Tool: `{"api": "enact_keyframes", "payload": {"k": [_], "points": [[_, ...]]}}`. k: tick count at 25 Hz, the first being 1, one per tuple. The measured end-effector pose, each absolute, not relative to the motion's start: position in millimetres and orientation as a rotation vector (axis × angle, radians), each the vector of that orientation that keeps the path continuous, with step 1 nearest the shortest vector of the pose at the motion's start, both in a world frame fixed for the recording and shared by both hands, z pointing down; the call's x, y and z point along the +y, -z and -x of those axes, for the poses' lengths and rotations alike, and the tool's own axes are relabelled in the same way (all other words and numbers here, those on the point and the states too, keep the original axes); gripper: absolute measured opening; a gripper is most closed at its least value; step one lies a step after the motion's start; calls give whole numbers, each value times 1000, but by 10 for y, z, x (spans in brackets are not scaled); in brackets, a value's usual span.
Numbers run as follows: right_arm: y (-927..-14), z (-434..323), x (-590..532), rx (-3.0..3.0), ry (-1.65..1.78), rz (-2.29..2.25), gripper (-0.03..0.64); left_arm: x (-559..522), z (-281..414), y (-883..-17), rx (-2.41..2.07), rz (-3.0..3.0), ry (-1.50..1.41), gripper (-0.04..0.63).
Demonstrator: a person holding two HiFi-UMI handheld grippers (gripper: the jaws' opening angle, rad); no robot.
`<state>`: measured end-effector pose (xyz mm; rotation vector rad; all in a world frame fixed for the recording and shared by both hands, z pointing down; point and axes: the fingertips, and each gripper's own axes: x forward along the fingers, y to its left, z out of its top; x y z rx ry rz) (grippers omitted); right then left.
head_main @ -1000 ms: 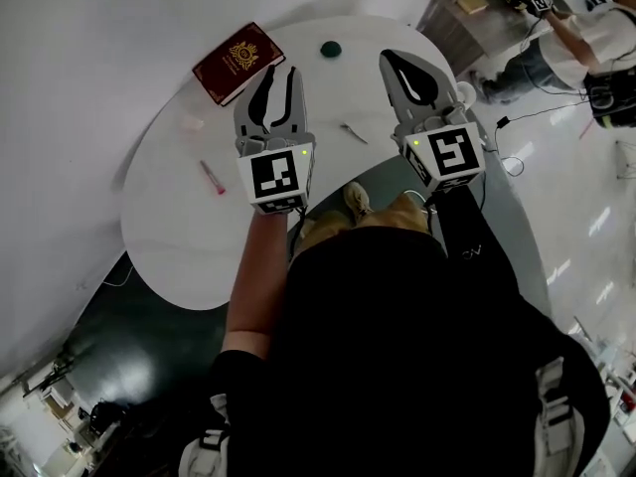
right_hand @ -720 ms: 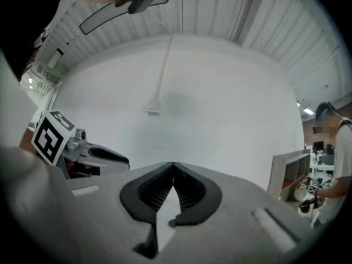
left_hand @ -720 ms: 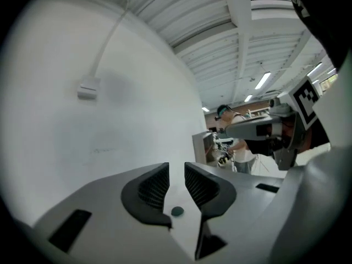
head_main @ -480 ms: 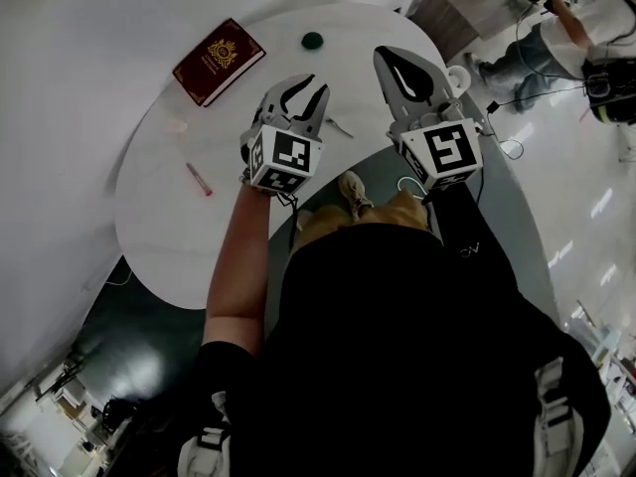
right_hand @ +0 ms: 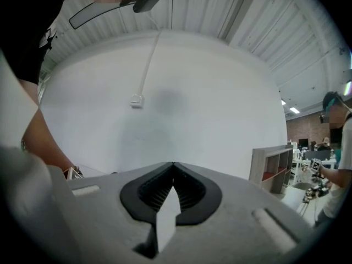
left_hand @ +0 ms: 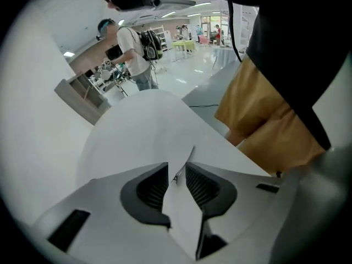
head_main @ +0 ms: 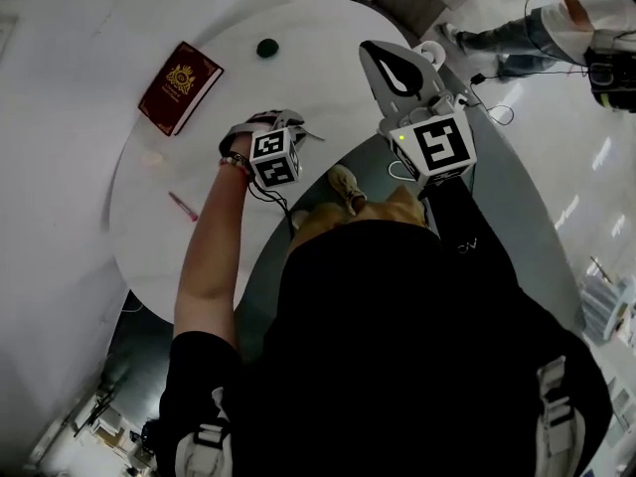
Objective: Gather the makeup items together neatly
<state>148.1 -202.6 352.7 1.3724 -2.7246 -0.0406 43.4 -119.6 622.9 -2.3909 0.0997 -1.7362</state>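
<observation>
Operator stands at the edge of a white round desk (head_main: 159,251), left forearm stretched out over it.

Left hand-held gripper (left_hand: 177,165): tipped steeply down at the desk top, close to the near edge. Jaws spread with a narrow gap, and they have just been opening. A thin sliver (left_hand: 176,177) lies on the desk in that gap, running out past the tips. Neither pad presses on it. Too fine to say what it is.

Right hand-held gripper (right_hand: 172,164): held level above the desk's right side, well apart from the left one. Jaws pressed together, tips touching, nothing between them. It faces a plain white wall.

Items on the desk, going outward:
- pink stick (head_main: 182,206), lying flat at the left, well apart from the left hand-held gripper
- red booklet (head_main: 179,85) with a gold crest, lying flat at the far left
- dark green round piece (head_main: 266,48), near the far rim, on its own

All three sit scattered, none touching another.

Beyond the desk: grey shelf unit (right_hand: 272,166) at the right. A second person (head_main: 586,18) stands on the glossy floor at the far right.
</observation>
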Motion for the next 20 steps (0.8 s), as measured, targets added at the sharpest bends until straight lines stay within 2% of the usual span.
{"api": "enact_keyframes", "payload": {"k": [8, 9, 10, 12, 16, 20], "points": [[-3545, -1866, -2028, -2674, 65, -1428, 5, -1086, -431, -6656, -280, 2207, 1905, 103], [-3523, -1876, -2034, -2690, 82, -1430, 5, -1057, -413, -6688, -338, 2181, 1936, 47], [-3537, -1901, -2036, -2688, 78, -1436, 5, -1036, -408, -6709, -377, 2167, 1962, 26], [-3609, -1971, -2025, -2656, 40, -1446, 5, -1017, -418, -6718, -406, 2156, 2003, 23], [-3532, -2003, -2038, -2665, 64, -1427, 5, -988, -543, -6587, -323, 2307, 1989, 24], [-3553, -1932, -2080, -2687, 47, -1410, 5, -1211, -697, -6274, 82, 2629, 1860, 24]]}}
